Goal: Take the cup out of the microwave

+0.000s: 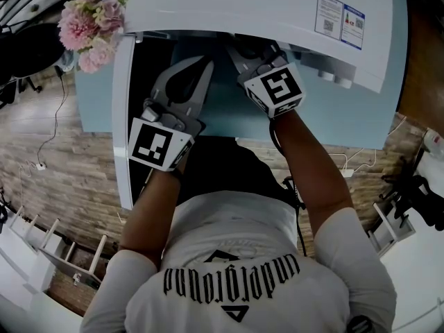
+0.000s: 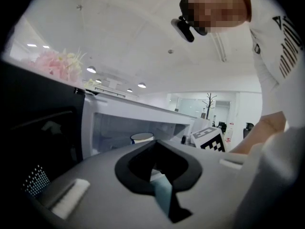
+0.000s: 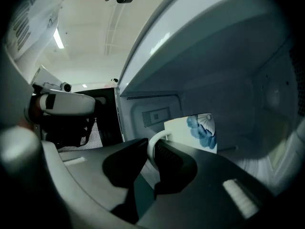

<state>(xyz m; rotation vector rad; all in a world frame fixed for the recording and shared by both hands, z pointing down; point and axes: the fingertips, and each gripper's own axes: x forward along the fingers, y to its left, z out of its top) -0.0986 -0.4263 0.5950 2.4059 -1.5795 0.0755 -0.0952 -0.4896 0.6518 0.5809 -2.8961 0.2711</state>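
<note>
A white cup [image 3: 198,130] with a blue flower print stands inside the white microwave [image 1: 263,5]. In the right gripper view my right gripper [image 3: 151,151] reaches into the cavity, its jaws closed on the cup's white handle [image 3: 153,142]. In the head view its tips [image 1: 243,55] run under the microwave's top. My left gripper [image 1: 205,66] hovers at the opening's left side, shut with nothing in it. In the left gripper view that gripper [image 2: 155,144] points at the cavity, and the cup's rim [image 2: 142,137] shows just above its jaws.
The microwave door [image 1: 123,116] hangs open to the left, dark-paned in the left gripper view [image 2: 38,128]. Pink flowers [image 1: 90,19] stand at the microwave's left corner. The oven sits on a pale blue table [image 1: 333,116]. A person's body fills the near side.
</note>
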